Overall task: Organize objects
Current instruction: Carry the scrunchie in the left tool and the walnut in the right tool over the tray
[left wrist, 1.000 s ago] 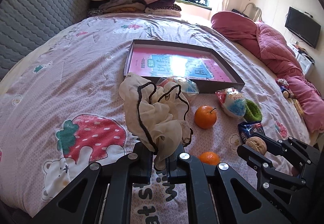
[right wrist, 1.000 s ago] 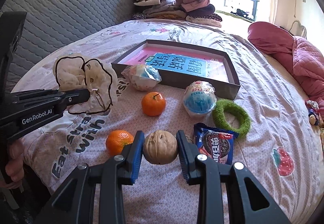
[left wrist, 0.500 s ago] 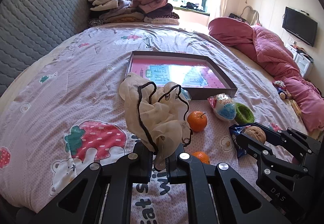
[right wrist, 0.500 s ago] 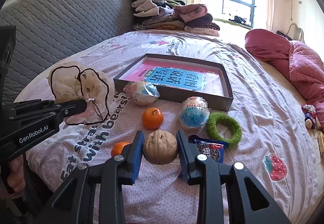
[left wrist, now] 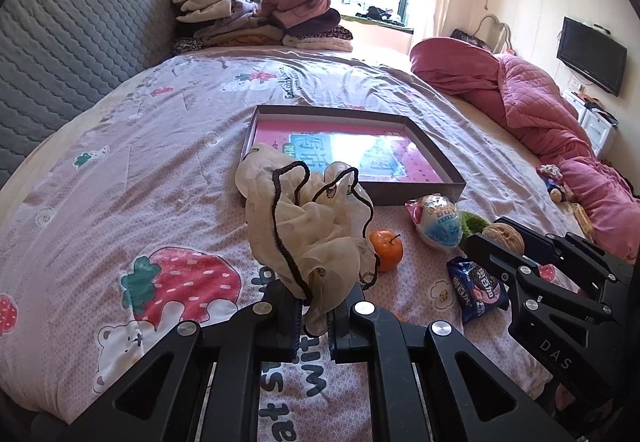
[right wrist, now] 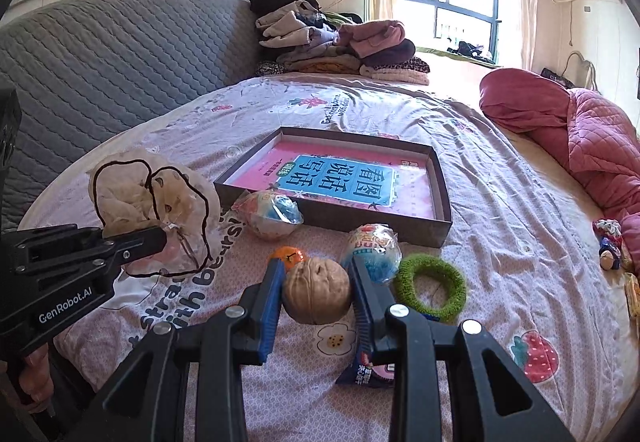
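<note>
My left gripper is shut on a cream sheer cloth with black trim, held up above the bed; the cloth also shows in the right wrist view. My right gripper is shut on a brown walnut, lifted off the sheet; the walnut appears at the right in the left wrist view. A shallow dark box with a pink and blue book inside lies further back. An orange, two wrapped toy eggs, a green ring and a cookie packet lie on the sheet.
The bed has a pink printed sheet and a grey quilted headboard. Folded clothes are stacked at the far end. A pink quilt is bunched along the right side, with small toys beside it.
Both grippers have risen with their loads, so the items on the sheet sit lower and farther below. The second orange near the front has slipped behind the fingers.
</note>
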The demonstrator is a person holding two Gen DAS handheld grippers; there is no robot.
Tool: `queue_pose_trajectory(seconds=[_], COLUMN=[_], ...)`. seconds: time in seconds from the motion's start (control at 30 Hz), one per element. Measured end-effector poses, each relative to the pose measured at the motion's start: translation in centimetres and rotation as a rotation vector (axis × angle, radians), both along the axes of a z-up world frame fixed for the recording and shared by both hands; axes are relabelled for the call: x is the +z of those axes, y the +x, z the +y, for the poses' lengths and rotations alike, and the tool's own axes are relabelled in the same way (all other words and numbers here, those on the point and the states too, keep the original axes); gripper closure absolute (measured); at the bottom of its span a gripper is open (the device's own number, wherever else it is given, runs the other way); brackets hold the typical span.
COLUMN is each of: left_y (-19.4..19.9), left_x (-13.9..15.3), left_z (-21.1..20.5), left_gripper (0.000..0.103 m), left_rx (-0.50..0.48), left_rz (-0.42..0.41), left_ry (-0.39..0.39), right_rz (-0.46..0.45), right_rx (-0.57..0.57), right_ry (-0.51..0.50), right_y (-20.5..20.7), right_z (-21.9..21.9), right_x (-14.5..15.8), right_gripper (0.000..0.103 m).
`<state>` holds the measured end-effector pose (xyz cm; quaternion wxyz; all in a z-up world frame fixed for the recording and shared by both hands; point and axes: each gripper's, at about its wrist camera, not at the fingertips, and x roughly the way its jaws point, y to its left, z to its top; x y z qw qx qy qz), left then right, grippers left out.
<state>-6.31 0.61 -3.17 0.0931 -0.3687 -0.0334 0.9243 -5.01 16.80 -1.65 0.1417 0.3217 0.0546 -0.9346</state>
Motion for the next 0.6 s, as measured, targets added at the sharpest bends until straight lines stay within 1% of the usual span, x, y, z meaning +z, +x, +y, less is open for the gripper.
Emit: queue_pose_trajectory(seconds=[0.3,0.6], left_y=[-1.7,-4.6], left_x=[0.9,2.0], left_z=[0.5,1.0], left_gripper=[0.094,0.094], left_rx=[-0.003,-0.006], left_rz=[0.016,0.029], left_ry=[-0.004,-0.005], right_rz=[0.016,0.042], right_rx=[-0.011,-0.023], right_ry=[-0.006,-0.001], right_y=[-1.6,-3.6], right_z=[0.4,1.1], right_x=[0.8,2.0], right_gripper=[0.070,0.070])
